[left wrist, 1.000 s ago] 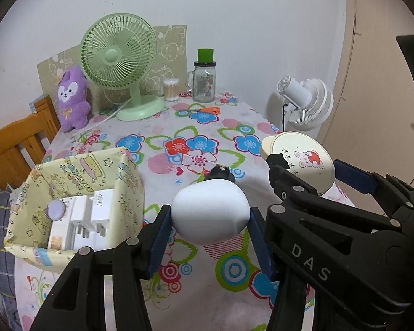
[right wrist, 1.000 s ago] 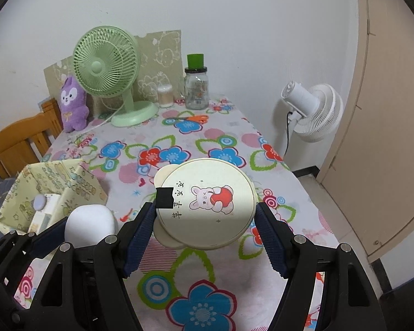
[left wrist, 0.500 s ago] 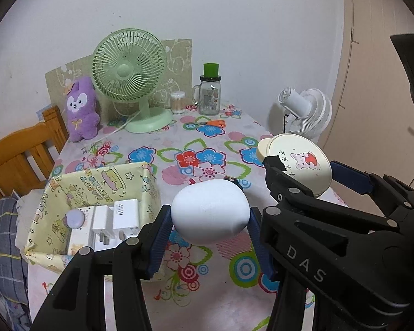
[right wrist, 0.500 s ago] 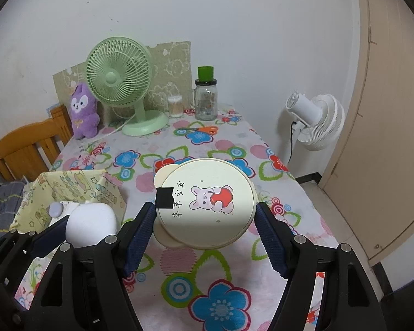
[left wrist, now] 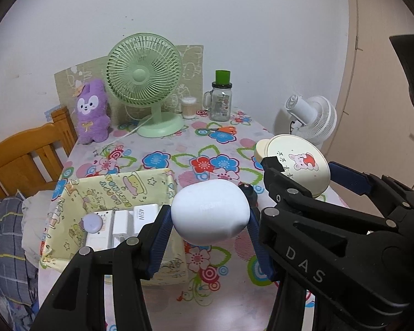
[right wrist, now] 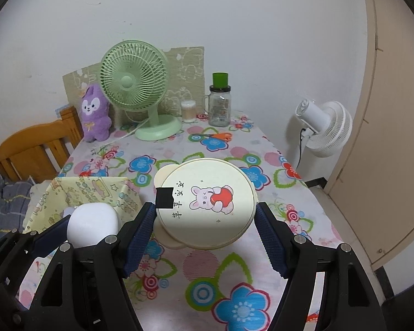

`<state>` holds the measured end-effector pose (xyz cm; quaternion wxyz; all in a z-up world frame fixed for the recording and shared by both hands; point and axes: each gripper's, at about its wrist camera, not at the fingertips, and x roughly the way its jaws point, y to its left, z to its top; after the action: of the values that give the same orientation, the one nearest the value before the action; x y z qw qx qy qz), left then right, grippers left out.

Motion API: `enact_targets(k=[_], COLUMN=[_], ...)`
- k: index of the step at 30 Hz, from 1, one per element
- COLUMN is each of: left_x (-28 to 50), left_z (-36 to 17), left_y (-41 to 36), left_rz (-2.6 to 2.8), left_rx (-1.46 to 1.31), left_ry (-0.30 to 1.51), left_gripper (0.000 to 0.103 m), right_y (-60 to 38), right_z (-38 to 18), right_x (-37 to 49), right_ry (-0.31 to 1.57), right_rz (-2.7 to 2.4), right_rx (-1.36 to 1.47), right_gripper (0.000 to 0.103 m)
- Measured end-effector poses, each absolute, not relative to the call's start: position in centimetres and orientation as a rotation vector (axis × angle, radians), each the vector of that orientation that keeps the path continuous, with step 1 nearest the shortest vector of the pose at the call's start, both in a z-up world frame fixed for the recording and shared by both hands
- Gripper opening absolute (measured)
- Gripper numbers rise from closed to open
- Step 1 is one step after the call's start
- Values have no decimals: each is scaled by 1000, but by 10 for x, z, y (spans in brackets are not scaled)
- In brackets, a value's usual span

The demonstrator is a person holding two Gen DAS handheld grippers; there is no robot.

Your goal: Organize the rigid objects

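My left gripper (left wrist: 208,230) is shut on a smooth white egg-shaped object (left wrist: 209,211), held above the flowered tablecloth; the same white object (right wrist: 92,224) shows at lower left in the right wrist view. My right gripper (right wrist: 205,230) is shut on a round cream disc with a rabbit picture (right wrist: 207,202), also lifted off the table; that disc (left wrist: 298,167) appears to the right in the left wrist view. A yellow patterned box (left wrist: 118,190) sits at the table's left, holding white chargers (left wrist: 124,220) and a small lilac round piece (left wrist: 92,222).
At the back stand a green desk fan (left wrist: 145,82), a purple plush (left wrist: 92,110), a cotton-swab jar (left wrist: 188,107) and a glass jar with a green lid (left wrist: 220,100). Orange scissors (left wrist: 225,129) lie nearby. A wooden chair (left wrist: 24,160) is left, a white floor fan (left wrist: 312,118) right.
Both grippers have risen and drawn back with their objects still gripped, so the table, box and fan look farther away and more of the tablecloth shows.
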<state>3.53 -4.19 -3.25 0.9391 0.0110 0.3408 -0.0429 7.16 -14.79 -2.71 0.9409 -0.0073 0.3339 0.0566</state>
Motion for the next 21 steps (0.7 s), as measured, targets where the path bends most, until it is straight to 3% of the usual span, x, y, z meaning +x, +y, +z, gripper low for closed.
enact_targets(k=[21], left_x=[43], left_z=[-36], left_y=[5], left_rz=[-34], left_rx=[-4], left_ry=[708], left_gripper=[57], right_y=[-97], right_z=[-30], right_x=[86], right_ry=[703], right_rz=[180], right_rx=[-45], right_gripper=[74])
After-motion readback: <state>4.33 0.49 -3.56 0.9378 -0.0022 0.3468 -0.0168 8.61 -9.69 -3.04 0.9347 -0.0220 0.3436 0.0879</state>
